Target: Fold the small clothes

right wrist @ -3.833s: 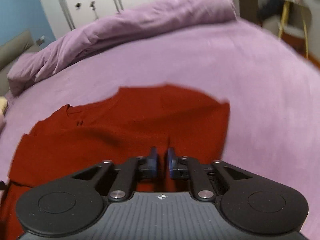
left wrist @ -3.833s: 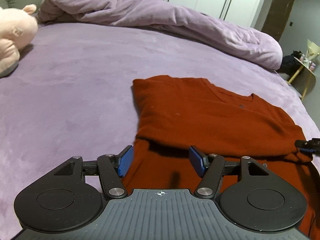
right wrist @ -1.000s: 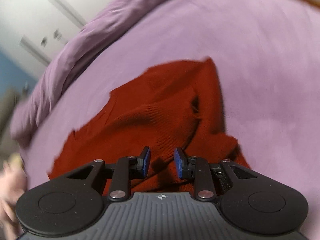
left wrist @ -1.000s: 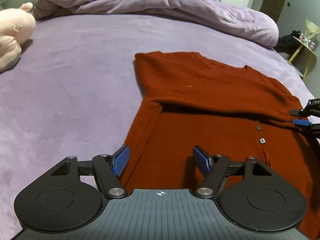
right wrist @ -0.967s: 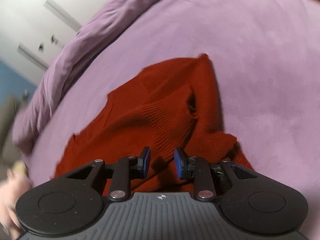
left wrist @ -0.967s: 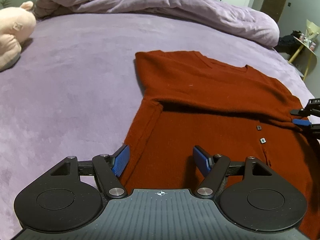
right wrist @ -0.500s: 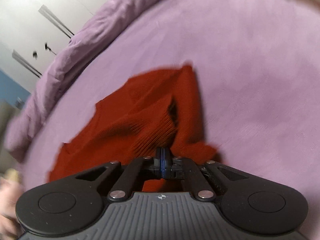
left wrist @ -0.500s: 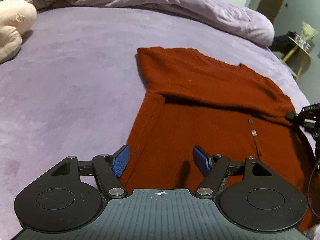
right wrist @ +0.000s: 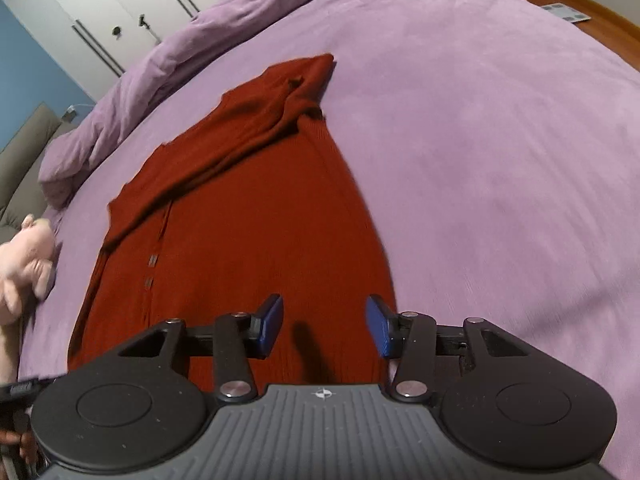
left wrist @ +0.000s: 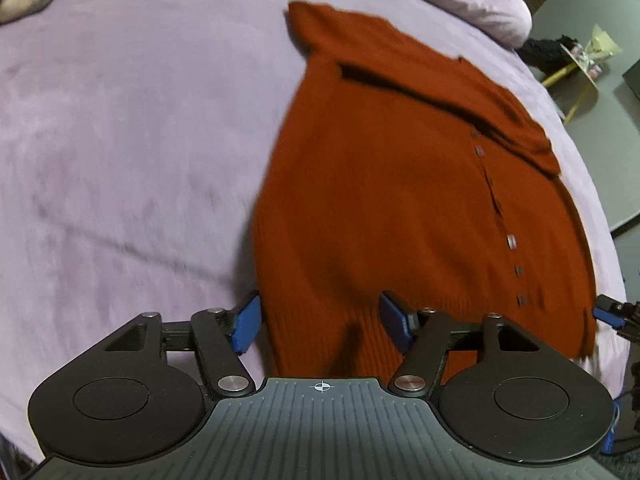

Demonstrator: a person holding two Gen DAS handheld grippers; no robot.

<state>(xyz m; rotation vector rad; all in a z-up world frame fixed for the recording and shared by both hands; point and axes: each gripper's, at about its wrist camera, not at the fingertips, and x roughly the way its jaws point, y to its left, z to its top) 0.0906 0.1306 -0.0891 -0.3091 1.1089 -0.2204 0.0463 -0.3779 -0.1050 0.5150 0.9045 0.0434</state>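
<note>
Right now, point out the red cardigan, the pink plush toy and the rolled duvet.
red cardigan (left wrist: pixel 400 184): left wrist view, front panel.
pink plush toy (right wrist: pixel 24 264): right wrist view, its body.
rolled duvet (right wrist: pixel 240 16): right wrist view, top fold.

You've got a rust-red cardigan (left wrist: pixel 400 184) w/ ribbed knit at the hem and a row of small grey buttons (left wrist: pixel 511 241), lying on a plain lilac bedspread (right wrist: pixel 500 160). Both grippers, left (left wrist: pixel 320 322) and right (right wrist: pixel 324 326), are black w/ bright blue pads (left wrist: pixel 245 322) and a grey ribbed body. At the far side you see a rumpled lilac duvet (right wrist: pixel 224 40), white wardrobe doors (right wrist: pixel 120 8), a blue wall (right wrist: pixel 28 60) and a pale pink plush toy (right wrist: pixel 24 264).
</note>
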